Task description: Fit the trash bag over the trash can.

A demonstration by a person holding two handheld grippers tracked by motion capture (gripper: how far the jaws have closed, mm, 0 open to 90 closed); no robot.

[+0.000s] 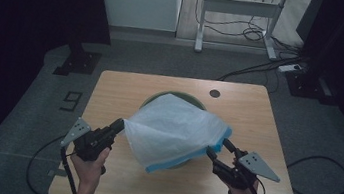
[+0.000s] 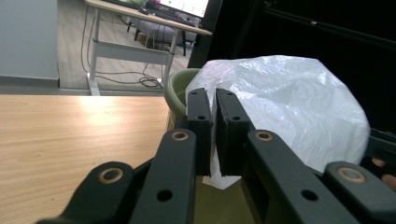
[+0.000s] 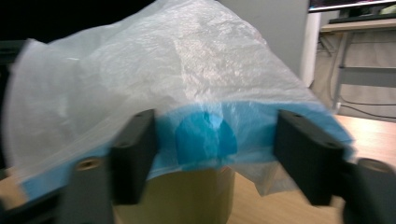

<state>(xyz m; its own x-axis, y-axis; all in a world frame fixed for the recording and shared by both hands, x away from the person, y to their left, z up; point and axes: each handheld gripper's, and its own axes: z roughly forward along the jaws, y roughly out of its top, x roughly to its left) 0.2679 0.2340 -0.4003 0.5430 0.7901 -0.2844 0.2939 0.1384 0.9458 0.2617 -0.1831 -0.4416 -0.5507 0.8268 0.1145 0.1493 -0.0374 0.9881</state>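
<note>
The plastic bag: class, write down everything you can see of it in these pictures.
The plastic bag is thin, translucent, crinkled white film with a blue band along its open edge. It drapes over the green bin on the table. The left hand-held gripper pinches one end shut; the right hand-held gripper stands open at the blue edge.

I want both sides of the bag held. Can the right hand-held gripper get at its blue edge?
Probably yes: the right hand-held gripper is open, the bag's blue edge between its jaws, unobstructed.

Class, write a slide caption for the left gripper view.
Left gripper pinches a white plastic bag over a green bin.
</note>
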